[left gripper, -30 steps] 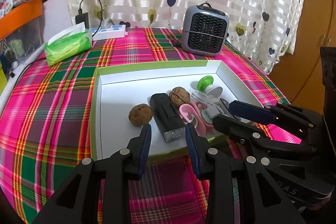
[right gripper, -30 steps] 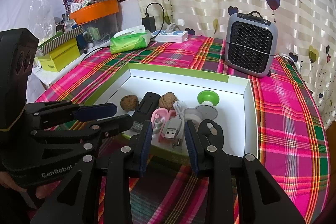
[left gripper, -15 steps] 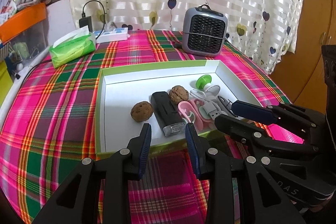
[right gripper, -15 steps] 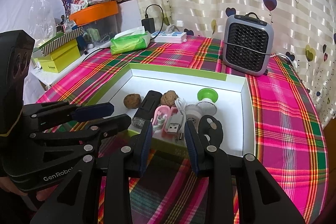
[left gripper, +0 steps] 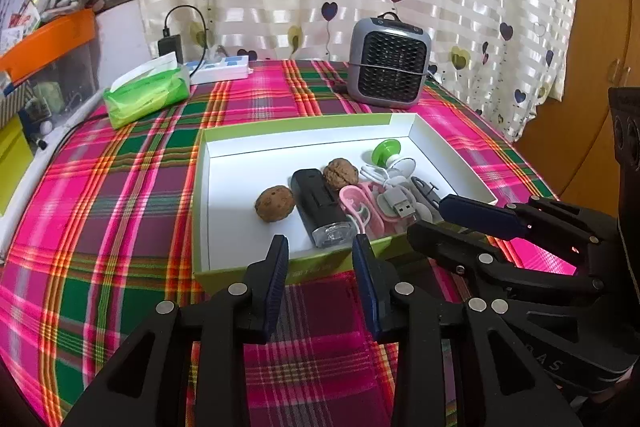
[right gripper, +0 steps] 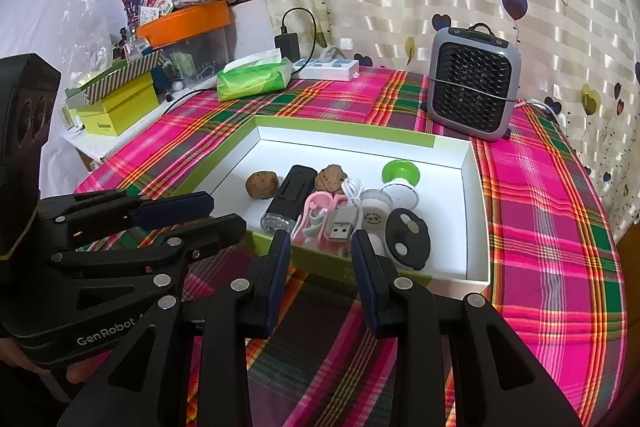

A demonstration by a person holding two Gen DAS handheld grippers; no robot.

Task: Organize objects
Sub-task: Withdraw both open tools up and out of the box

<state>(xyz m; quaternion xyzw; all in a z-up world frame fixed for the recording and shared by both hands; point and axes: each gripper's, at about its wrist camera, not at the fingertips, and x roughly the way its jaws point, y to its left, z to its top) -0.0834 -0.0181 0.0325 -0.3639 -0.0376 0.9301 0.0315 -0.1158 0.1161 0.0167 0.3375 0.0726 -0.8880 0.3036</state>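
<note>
since neither tool carries anything, both sets of jaws stand parted over the near edge of the tabletop (left gripper: 120, 187), short of the box. left gripper (left gripper: 320, 247): jaws spread, nothing between them, having just closed a little; aimed at the box's near wall. right gripper (right gripper: 320, 243): jaws spread, empty, lined up with the usb plug (right gripper: 340, 229) beyond the wall. the two tools sit close side by side, each showing in the other's view.

contents, box (left gripper: 304, 125), shallow, white inside, green rim:
- walnut, left (left gripper: 275, 203), lying alone, free floor on its left and behind.
- black flashlight (left gripper: 322, 205), lengthwise, lens toward the near wall; just beside both walnuts.
- walnut, rear (left gripper: 340, 171), close against the flashlight's far end.
- pink clip (left gripper: 356, 205), tangled with the white cable (left gripper: 384, 175) and usb plug.
- green-topped white knob (left gripper: 386, 151), toward the far right corner.
- black round piece (right gripper: 408, 239), near right, close to the wall.

judgement: items are heaped centre-right, so sorting likely means spreading them into the bare left half.

edges and room: near wall stands between jaws and items, so any reach should go over it. the lone walnut offers the cleanest approach; the cable cluster risks dragging neighbours.

outside the box: tissue pack (left gripper: 146, 95), power strip (left gripper: 220, 69), small heater (left gripper: 388, 63), all well apart at the far side.
</note>
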